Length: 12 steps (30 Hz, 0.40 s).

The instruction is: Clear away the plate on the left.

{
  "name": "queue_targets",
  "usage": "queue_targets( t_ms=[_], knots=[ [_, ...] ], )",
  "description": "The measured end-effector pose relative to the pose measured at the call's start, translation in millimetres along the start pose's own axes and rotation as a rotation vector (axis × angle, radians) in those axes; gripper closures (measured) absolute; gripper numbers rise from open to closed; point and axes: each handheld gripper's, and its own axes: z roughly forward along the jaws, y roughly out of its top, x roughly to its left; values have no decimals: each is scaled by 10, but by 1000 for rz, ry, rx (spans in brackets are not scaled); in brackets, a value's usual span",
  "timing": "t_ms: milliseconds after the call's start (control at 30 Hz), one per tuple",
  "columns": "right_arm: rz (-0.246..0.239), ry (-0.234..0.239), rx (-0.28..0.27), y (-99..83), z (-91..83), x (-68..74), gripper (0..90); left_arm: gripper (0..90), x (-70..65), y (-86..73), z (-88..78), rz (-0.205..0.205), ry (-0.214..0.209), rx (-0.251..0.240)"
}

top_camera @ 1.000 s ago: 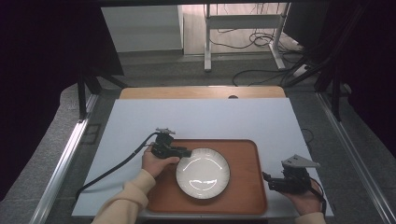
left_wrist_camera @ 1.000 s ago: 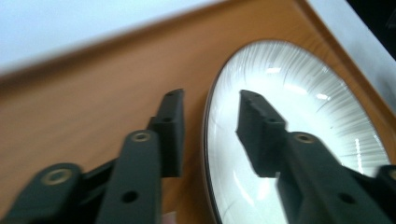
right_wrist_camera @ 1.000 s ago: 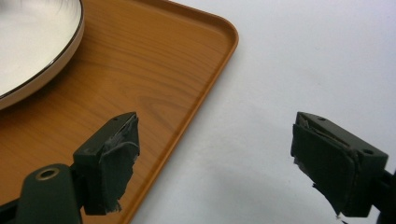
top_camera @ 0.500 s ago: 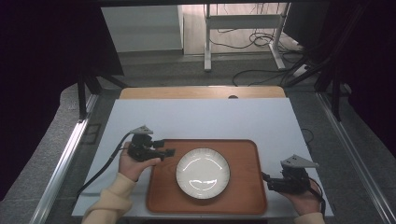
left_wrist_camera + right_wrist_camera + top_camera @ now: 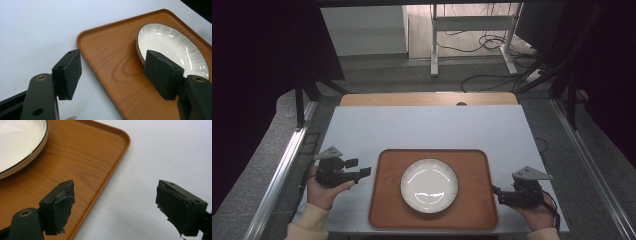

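A white plate (image 5: 429,185) lies in the middle of a brown wooden tray (image 5: 472,162) at the near edge of the white table. My left gripper (image 5: 361,167) hovers just off the tray's left edge, pointing right at it. Its jaws have just been opening and stand open with nothing between them. In the left gripper view the left gripper (image 5: 115,72) frames the tray's corner (image 5: 105,47), with the plate (image 5: 175,47) beyond. My right gripper (image 5: 497,194) rests at the tray's right edge. In the right gripper view it (image 5: 118,206) is open and empty over the tray rim (image 5: 110,172).
The white tabletop (image 5: 422,125) stretches bare beyond the tray to a wooden strip (image 5: 427,99) at its far edge. Metal rails (image 5: 282,170) run along both sides of the table. Cables lie on the floor behind.
My left gripper has pulled back leftward from the plate's left rim to the table beside the tray, its jaws wider apart. The plate, tray and right gripper have stayed put.
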Motion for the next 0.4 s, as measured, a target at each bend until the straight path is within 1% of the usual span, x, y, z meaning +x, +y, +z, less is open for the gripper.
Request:
queue_targets(
  t_ms=[33, 67, 100, 167, 200, 267, 400],
  knots=[
    [0, 0, 1, -1, 1, 1, 157, 298, 4, -21, -19, 9, 12, -2],
    [-1, 1, 1, -1, 3, 2, 157, 299, 25, -41, -33, -7, -8, -11],
    [-3, 1, 2, -2, 5, 4, 158, 299, 48, -59, -41, -22, -18, -18],
    [-5, 2, 1, -1, 7, 9, 158, 299, 80, -76, -44, -32, -7, -17],
    [-6, 0, 1, 1, 6, 11, 158, 299, 80, -74, -43, -28, -1, -19],
    [-6, 0, -1, 2, 5, 14, 158, 299, 73, -69, -30, -35, -21, -26],
    [-5, 0, -7, -2, -7, 5, 157, 297, 70, -66, 32, -22, -20, -7]
  ],
)
